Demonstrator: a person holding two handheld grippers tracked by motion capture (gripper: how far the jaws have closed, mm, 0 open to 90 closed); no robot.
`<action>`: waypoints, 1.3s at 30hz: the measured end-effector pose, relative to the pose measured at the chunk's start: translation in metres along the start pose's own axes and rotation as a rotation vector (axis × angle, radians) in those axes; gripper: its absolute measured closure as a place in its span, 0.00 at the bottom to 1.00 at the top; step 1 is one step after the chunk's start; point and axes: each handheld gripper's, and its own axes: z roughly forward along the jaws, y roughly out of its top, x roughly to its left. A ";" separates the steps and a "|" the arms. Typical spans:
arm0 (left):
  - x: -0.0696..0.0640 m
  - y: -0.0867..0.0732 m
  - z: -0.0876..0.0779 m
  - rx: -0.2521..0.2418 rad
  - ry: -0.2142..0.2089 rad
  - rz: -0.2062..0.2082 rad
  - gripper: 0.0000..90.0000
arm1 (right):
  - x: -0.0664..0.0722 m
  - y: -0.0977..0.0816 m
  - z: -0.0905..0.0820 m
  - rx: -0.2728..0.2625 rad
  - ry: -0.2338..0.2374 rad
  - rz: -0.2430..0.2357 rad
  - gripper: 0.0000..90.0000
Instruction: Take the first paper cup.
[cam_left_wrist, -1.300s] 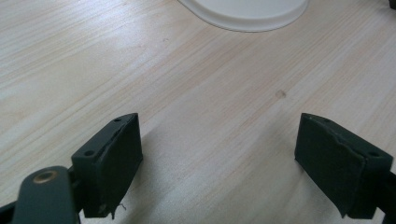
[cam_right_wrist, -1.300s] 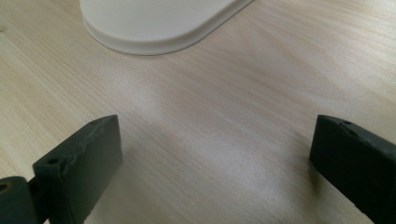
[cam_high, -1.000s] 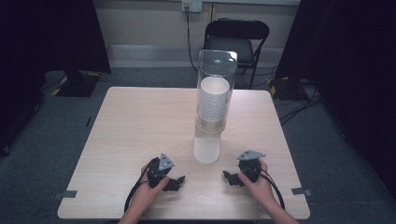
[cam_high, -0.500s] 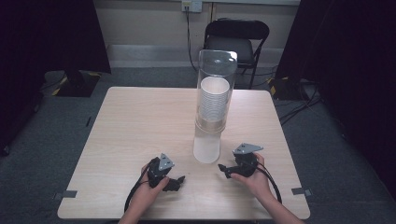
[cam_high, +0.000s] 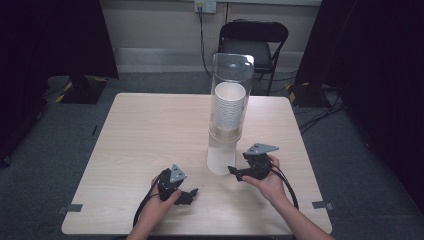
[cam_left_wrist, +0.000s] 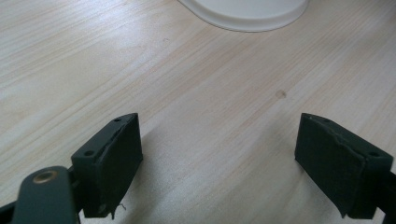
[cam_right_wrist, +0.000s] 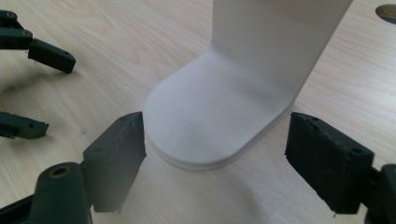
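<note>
A tall cup dispenser stands right of the table's middle: a clear tube (cam_high: 231, 75) holding a stack of white paper cups (cam_high: 229, 107) on a white stand (cam_high: 220, 156). My right gripper (cam_high: 233, 171) is lifted just right of the stand, pointing at it. In the right gripper view (cam_right_wrist: 217, 154) the stand's rounded foot (cam_right_wrist: 210, 121) shows between the jaws. They have just been closing, the right pad stands clear of the foot, and nothing is gripped. My left gripper (cam_high: 190, 195) lies on the table, open and empty (cam_left_wrist: 219, 154).
The light wooden table (cam_high: 150, 125) has bare room to the left and behind the dispenser. A black folding chair (cam_high: 252, 42) stands beyond the far edge, with cables on the grey floor. The left gripper's jaws (cam_right_wrist: 58, 93) lie left of the stand's foot.
My right gripper has risen off the table and come nearer the stand's foot. The left hand and the dispenser have not moved.
</note>
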 end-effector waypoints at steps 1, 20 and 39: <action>0.000 0.000 0.000 0.000 0.000 0.000 0.16 | 0.000 0.001 0.000 -0.009 0.000 0.002 0.23; 0.000 0.000 0.000 0.000 0.000 0.000 0.16 | -0.002 0.026 0.002 -0.050 0.005 0.010 0.22; 0.000 0.000 0.000 0.000 -0.001 0.000 0.16 | 0.004 0.047 0.004 -0.132 0.011 0.006 0.23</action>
